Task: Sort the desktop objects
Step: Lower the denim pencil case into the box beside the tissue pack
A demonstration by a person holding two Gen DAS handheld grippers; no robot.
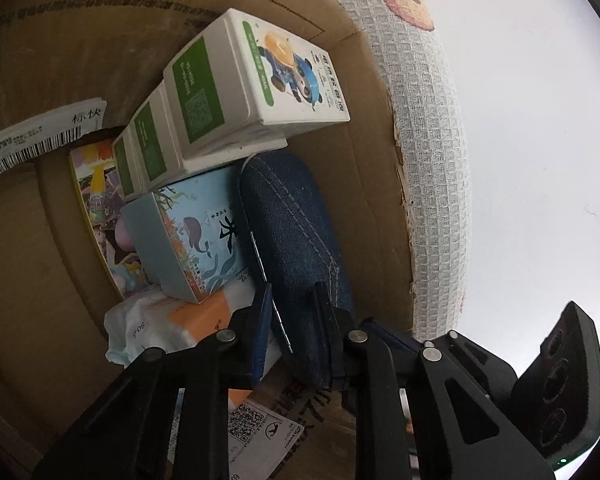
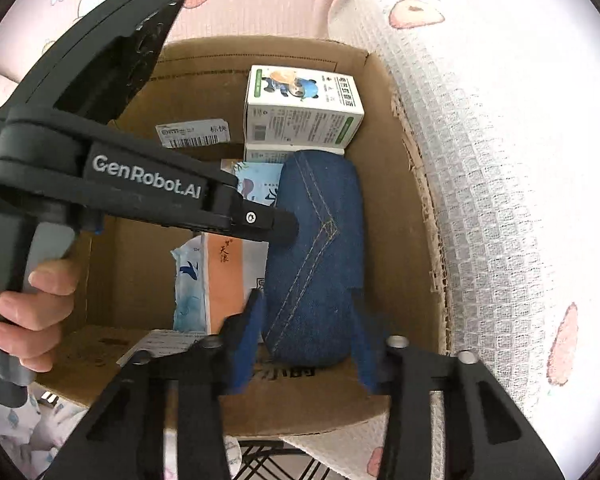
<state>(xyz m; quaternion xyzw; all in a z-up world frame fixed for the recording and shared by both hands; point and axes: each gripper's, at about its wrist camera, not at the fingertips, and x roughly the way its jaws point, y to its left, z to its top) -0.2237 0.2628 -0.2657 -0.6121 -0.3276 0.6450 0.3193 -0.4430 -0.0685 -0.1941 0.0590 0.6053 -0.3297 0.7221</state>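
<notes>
On a white waffle cloth (image 2: pixel 480 200) we see a cardboard box (image 2: pixel 404 216). Both the left hand-held gripper (image 1: pixel 296 308), marked "GenRobot.AI", and the right hand-held gripper (image 2: pixel 308 320) are clenched on the denim case (image 2: pixel 320 248).

I see my right gripper (image 2: pixel 306 336) clamped on the denim case (image 2: pixel 316 256) in the cardboard box (image 2: pixel 400 240), my left gripper (image 2: pixel 288 226) touching it.
</notes>
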